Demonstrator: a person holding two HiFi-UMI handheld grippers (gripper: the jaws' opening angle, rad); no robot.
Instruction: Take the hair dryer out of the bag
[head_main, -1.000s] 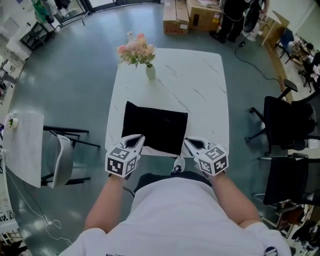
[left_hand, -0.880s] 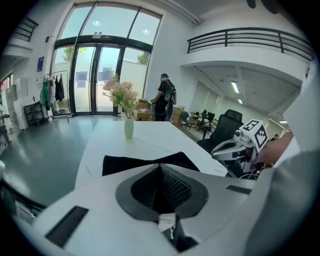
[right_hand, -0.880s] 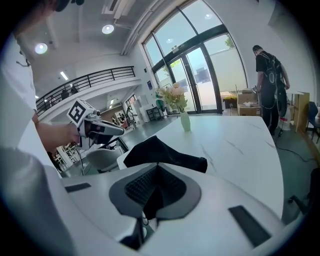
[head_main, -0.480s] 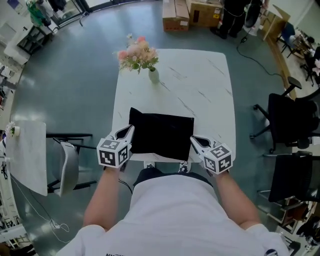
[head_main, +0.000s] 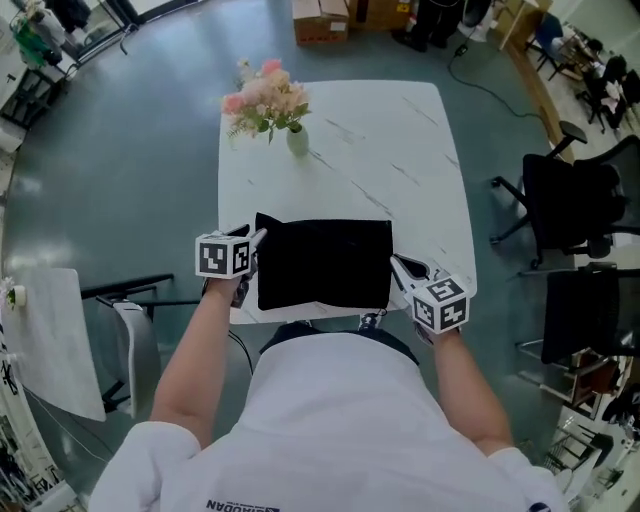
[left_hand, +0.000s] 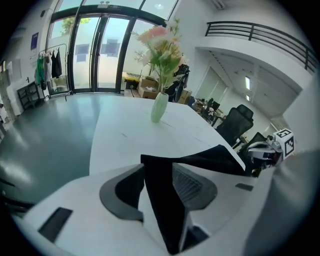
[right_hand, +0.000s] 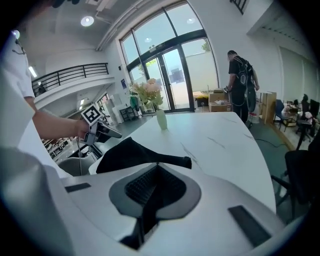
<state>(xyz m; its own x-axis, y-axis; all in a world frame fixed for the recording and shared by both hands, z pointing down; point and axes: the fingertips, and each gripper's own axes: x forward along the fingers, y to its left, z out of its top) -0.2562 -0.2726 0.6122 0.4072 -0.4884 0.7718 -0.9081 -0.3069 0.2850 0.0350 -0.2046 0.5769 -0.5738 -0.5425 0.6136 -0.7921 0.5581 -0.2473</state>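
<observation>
- The white table (head_main: 400, 130) carries little: a black bag (head_main: 322, 262) lies flat near the edge closest to the person, and a pale vase (head_main: 297, 140) with pink flowers (head_main: 262, 98) stands well apart from it, toward the far left corner.
- The hair dryer shows in no view; only the dark cloth of the bag is seen, raised a little in the middle in the right gripper view.
- The left gripper (head_main: 256, 240) is at the far left corner of the bag. Its jaws have just been opening and stand wide, with the corner of the cloth between them.
- The right gripper (head_main: 399, 263) is at the right side of the bag. Its jaws are pressed together, and their tips meet the bag's edge near the corner.
- Nothing stands between the two grippers except the bag itself.
- The far half and the right part of the table are bare marble, so there is room for moving there.
- Around the table, two black office chairs (head_main: 570, 195) stand on the right, apart from the table edge.
- A light chair (head_main: 130, 335) and a small white side table (head_main: 55, 340) stand on the left.
- Cardboard boxes (head_main: 320, 12) lie on the floor beyond the far edge, and a person in dark clothes (right_hand: 241, 75) stands near them.
</observation>
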